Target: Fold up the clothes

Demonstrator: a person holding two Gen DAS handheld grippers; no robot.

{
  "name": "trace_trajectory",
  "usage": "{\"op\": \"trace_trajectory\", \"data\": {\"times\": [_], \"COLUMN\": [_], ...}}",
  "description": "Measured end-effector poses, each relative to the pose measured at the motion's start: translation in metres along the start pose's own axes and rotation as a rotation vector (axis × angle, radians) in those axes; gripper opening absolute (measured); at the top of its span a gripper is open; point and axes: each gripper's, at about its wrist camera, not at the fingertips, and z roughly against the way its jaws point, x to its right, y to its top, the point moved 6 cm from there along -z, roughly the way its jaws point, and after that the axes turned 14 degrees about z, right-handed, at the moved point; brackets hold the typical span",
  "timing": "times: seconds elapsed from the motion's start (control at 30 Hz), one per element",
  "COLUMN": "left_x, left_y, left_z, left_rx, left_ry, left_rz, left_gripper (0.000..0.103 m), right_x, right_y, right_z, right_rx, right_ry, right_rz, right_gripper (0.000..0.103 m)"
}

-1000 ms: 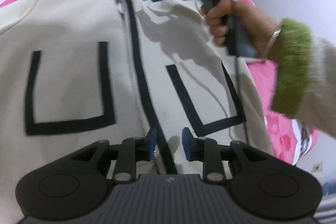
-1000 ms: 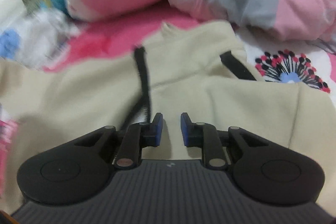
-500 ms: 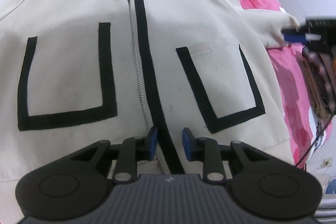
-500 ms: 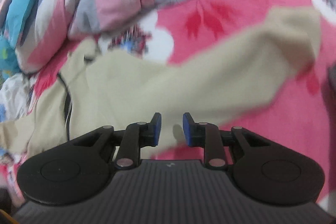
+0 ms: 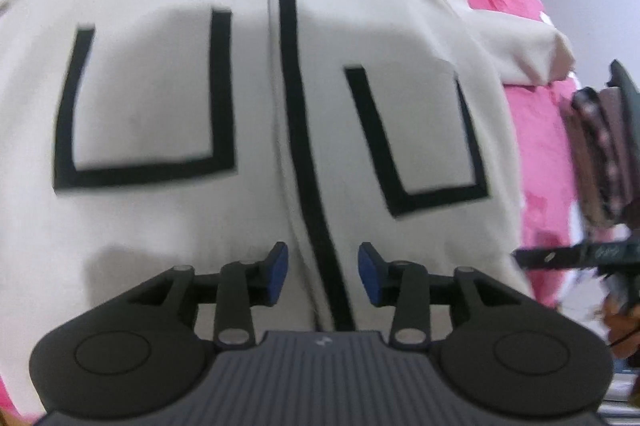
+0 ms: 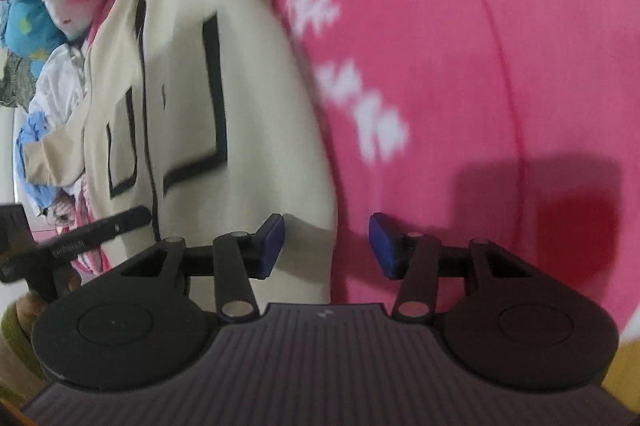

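Bright indoor light; soft shadows on jacket (image 5: 168, 98) and bedsheet (image 6: 500, 74); motion blur; fisheye bending at edges.

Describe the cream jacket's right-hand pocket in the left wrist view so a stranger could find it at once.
Start at the pink bedspread and find the cream jacket spread flat on it. Follow its black zipper strip down the middle; the pocket lies just right of that strip, nearer the loose sleeve. Unlike its squarer twin on the left, its black U-shaped outline slants.
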Motion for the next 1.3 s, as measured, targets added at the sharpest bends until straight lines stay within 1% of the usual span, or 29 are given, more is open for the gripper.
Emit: {"op": "trace_trajectory", "data": {"times": [0.07,0.13,0.2,0.27,0.33,0.4,0.43,0.5,0.57,0.67,0.73,0.77,0.83,0.9,0.93,1.1,1.2,1.3], "left_x": [0.000,0.000,0.000,0.000,0.001,0.001,0.001,0.001,0.000,0.001,0.004,0.003,0.002,0.001,0.000,-0.011,-0.015,-0.014], "left_y": [-0.010,-0.021,-0.031,-0.041,-0.051,-0.062,-0.067,-0.065,-0.070,-0.078,-0.081,-0.082,-0.083,-0.081,-0.080,-0.082,-0.083,-0.082], "left_z": [-0.001,-0.001,-0.002,-0.003,-0.003,-0.004,-0.004,-0.005,-0.001,-0.002,-0.009,-0.009,-0.012,-0.019,-0.020,-0.020,-0.021,-0.028], "left_rx": [-0.024,-0.049,-0.073,-0.098,-0.122,-0.147,-0.159,-0.152,-0.150,-0.156,-0.159,-0.157,-0.137,-0.124,-0.116,-0.092,-0.081,-0.063], "left_ry": [-0.004,-0.009,-0.013,-0.017,-0.022,-0.026,-0.028,-0.035,-0.048,-0.059,-0.058,-0.060,-0.056,-0.063,-0.064,-0.080,-0.098,-0.107], "left_rz": [-0.004,-0.008,-0.012,-0.016,-0.021,-0.025,-0.027,-0.011,-0.006,-0.008,-0.010,-0.011,0.009,0.056,0.078,0.176,0.207,0.224], "left_gripper": [0.044,0.048,0.048,0.050,0.052,0.053,0.053,0.053,0.052,0.051,0.047,0.047,0.046,0.045,0.042,0.037,0.038,0.043], "right_x": [-0.003,-0.005,-0.007,-0.021,-0.042,-0.061,-0.064,-0.068,-0.065,-0.064,-0.066,-0.067,-0.071,-0.075,-0.077,-0.087,-0.094,-0.102], "right_y": [-0.013,-0.025,-0.026,-0.019,-0.012,-0.007,-0.007,-0.006,0.000,0.001,0.001,0.001,0.004,0.007,0.009,0.017,0.020,0.022], "right_z": [0.000,0.000,0.007,0.018,0.024,0.023,0.021,0.016,0.011,0.014,0.014,0.013,0.010,0.009,0.010,0.012,0.009,0.002], "right_rx": [-0.010,-0.014,0.015,0.069,0.105,0.100,0.087,0.063,0.052,0.058,0.054,0.051,0.047,0.049,0.051,0.058,0.051,0.036], "right_ry": [0.013,0.020,-0.016,-0.068,-0.090,-0.107,-0.110,-0.116,-0.119,-0.108,-0.105,-0.106,-0.107,-0.107,-0.108,-0.108,-0.101,-0.090], "right_rz": [-0.022,-0.042,-0.039,0.057,0.176,0.275,0.287,0.302,0.275,0.265,0.279,0.289,0.306,0.314,0.317,0.337,0.346,0.353], "right_gripper": [0.049,0.049,0.049,0.049,0.049,0.050,0.050,0.050,0.050,0.050,0.050,0.050,0.050,0.050,0.050,0.050,0.050,0.050]}}
